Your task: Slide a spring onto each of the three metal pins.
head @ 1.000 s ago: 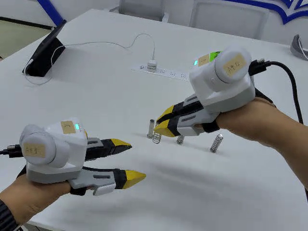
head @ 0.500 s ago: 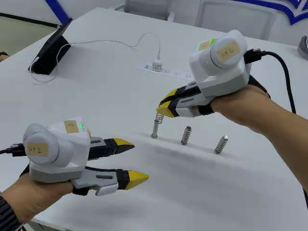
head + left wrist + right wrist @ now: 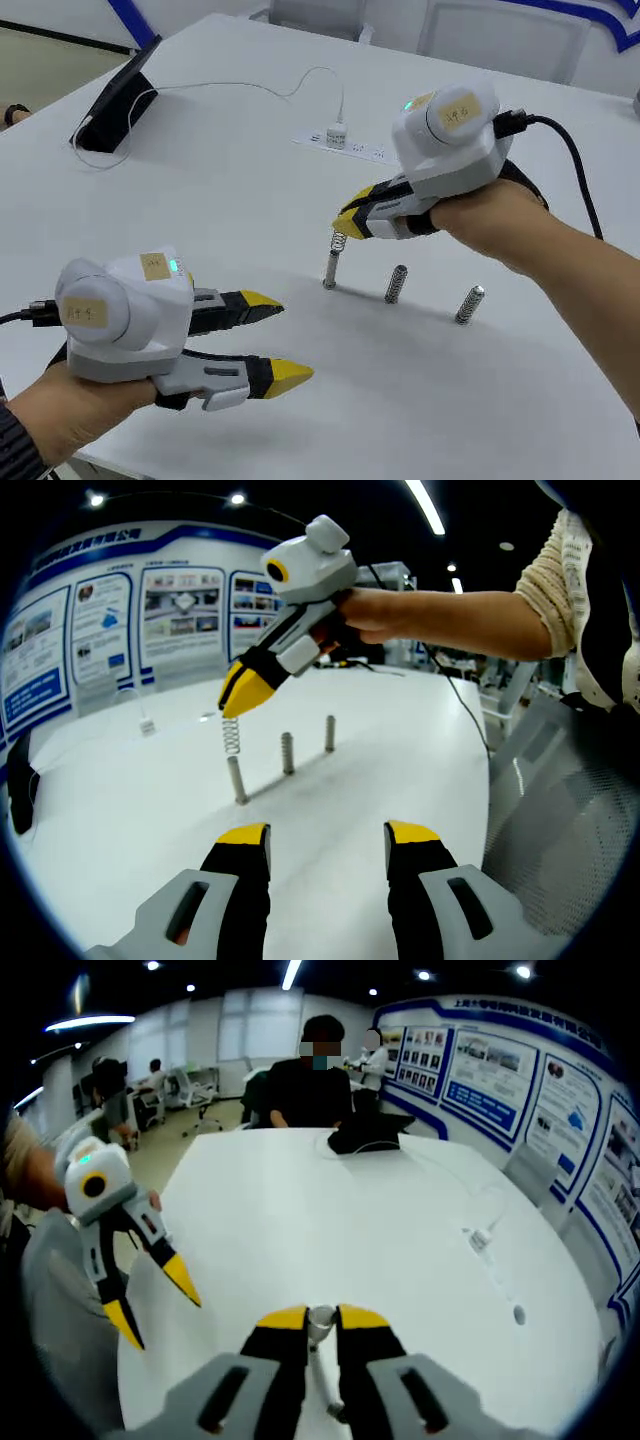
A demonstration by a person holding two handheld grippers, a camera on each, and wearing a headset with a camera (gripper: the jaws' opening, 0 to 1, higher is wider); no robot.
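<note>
Three metal pins stand upright in a row on the white table (image 3: pixel 200 200). The middle pin (image 3: pixel 396 284) and the right pin (image 3: pixel 469 304) each carry a spring. My right gripper (image 3: pixel 345 225) is shut on a third spring (image 3: pixel 338 241), held upright with its lower end at the top of the bare left pin (image 3: pixel 330 272). The left gripper view shows that spring (image 3: pixel 232 735) above its pin (image 3: pixel 238 780). The spring's end (image 3: pixel 320 1318) sits between my right gripper's (image 3: pixel 322 1318) jaws. My left gripper (image 3: pixel 278 338) hovers open at the near left with nothing between its fingers (image 3: pixel 245 838).
A white power strip (image 3: pixel 340 148) with a plugged charger and cable lies behind the pins. A black tablet stand (image 3: pixel 115 100) is at the far left. Chairs line the far edge. A person (image 3: pixel 315 1085) sits across the table.
My right gripper has lifted the spring from the table beside the left pin up to the pin's top. The left gripper has stayed put; the head camera has shifted.
</note>
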